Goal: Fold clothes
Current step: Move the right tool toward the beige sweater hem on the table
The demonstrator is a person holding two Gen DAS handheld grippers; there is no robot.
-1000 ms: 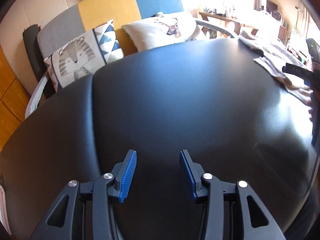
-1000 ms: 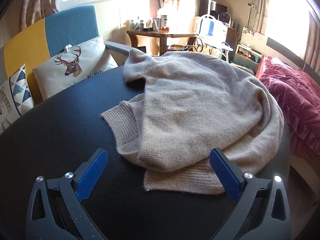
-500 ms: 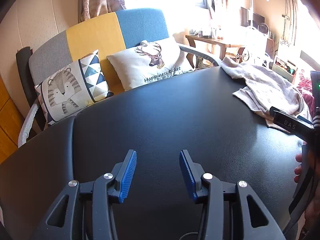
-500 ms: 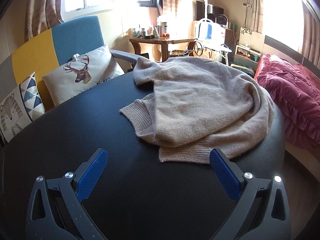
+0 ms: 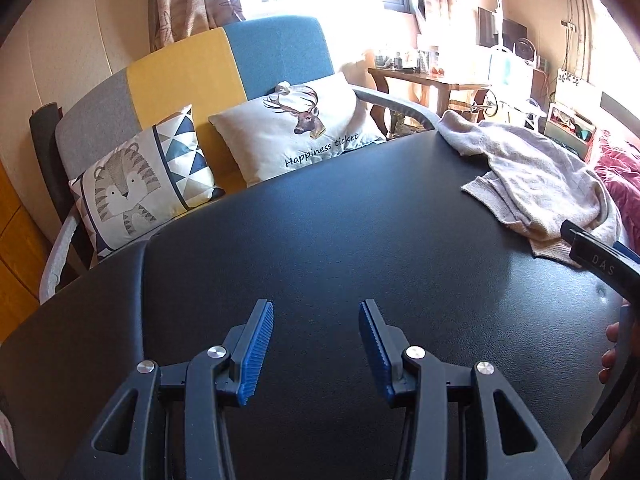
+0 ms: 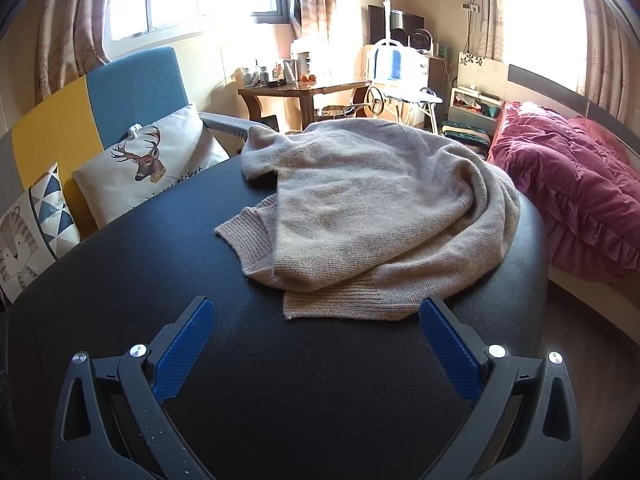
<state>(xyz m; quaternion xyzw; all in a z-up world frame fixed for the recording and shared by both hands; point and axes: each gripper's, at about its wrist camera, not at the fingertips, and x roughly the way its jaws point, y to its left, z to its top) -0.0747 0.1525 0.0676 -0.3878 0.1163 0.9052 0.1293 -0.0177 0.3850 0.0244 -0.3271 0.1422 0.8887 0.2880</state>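
A beige knitted sweater (image 6: 372, 212) lies crumpled on the far right part of the black table (image 6: 312, 380); the left wrist view shows the sweater (image 5: 536, 180) at the table's right end. My right gripper (image 6: 316, 332) is wide open just short of the sweater's ribbed hem, with nothing between its blue pads. My left gripper (image 5: 316, 340) hovers open over bare black table (image 5: 320, 240), well left of the sweater. Part of the right gripper's body and a person's fingers (image 5: 612, 344) show at the right edge of the left wrist view.
Behind the table stands a grey, yellow and blue sofa (image 5: 224, 64) with a tiger cushion (image 5: 140, 180) and a deer cushion (image 5: 300, 128). A red quilted bed (image 6: 568, 188) lies right of the table. A wooden side table (image 6: 304, 92) and clutter fill the back.
Both grippers have pulled back and risen, so the sweater looks farther off in the right view and more of the room and sofa shows in the left. Both stay open.
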